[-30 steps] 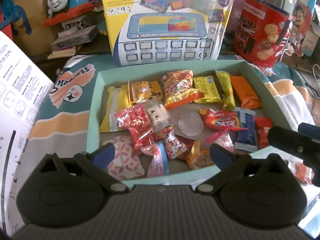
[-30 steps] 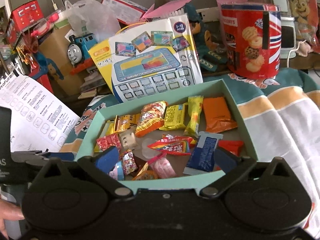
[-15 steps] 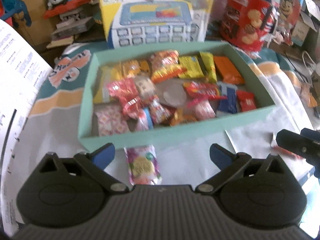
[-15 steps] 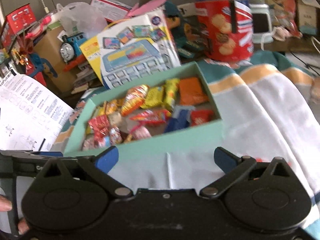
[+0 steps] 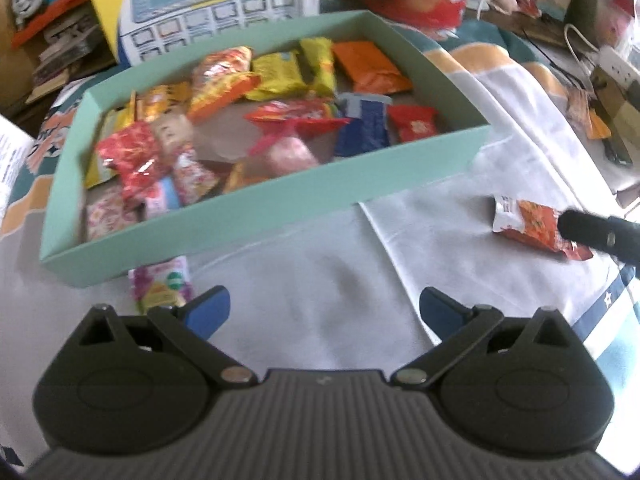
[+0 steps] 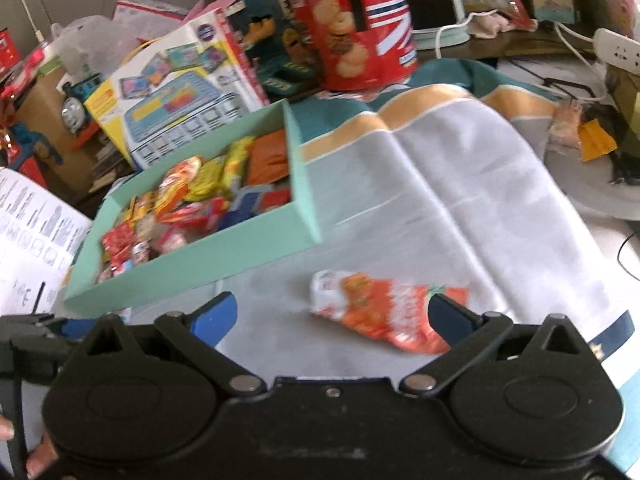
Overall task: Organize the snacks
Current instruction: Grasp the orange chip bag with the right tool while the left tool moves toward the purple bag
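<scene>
Right wrist: orange snack packet [image 6: 380, 312] between open claw [image 6: 332, 316] tips.

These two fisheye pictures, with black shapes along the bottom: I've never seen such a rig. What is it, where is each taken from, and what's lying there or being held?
No robot: a person holds a two-finger gripper in each hand, each with a camera looking along its fingers. The black shapes with blue tips are those fingers.

The left wrist view shows the left gripper, open and empty. The right wrist view shows the right gripper, also open and empty.

On the cloth sits a green box full of snacks. Two packets lie outside: a pink one by the box's near wall, and an orange one between the right gripper's fingers, not gripped.
</scene>
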`<control>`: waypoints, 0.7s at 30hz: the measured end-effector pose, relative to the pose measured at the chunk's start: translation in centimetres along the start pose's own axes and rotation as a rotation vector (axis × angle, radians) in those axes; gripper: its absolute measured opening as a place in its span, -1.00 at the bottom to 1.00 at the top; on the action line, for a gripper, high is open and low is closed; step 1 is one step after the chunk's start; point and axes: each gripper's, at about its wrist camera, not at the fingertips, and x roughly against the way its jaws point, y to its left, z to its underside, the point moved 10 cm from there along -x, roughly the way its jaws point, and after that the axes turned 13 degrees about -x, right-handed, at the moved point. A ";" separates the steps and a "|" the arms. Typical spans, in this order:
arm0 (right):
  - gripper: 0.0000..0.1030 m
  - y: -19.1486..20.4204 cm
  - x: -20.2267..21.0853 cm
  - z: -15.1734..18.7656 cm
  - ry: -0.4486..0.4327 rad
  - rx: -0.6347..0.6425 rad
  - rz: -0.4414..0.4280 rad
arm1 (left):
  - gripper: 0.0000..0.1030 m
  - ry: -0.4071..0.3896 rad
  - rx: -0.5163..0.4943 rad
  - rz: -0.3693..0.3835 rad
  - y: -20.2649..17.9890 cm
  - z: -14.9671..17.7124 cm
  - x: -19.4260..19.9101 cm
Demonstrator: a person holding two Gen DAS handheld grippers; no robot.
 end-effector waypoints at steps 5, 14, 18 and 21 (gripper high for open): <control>0.90 -1.1 -2.1 -1.7 0.009 0.026 -0.006 | 1.00 0.026 0.002 0.012 0.0 0.1 -1.4; 0.61 -1.0 -6.1 0.1 0.144 0.083 0.039 | 1.00 0.050 0.065 0.006 2.7 1.2 -2.2; 0.44 0.8 -5.4 2.5 0.162 0.134 0.034 | 1.00 0.048 0.091 0.020 3.6 1.8 -2.4; -0.05 1.8 -5.2 3.7 0.114 0.249 0.097 | 1.00 0.050 0.112 0.026 4.1 2.2 -2.6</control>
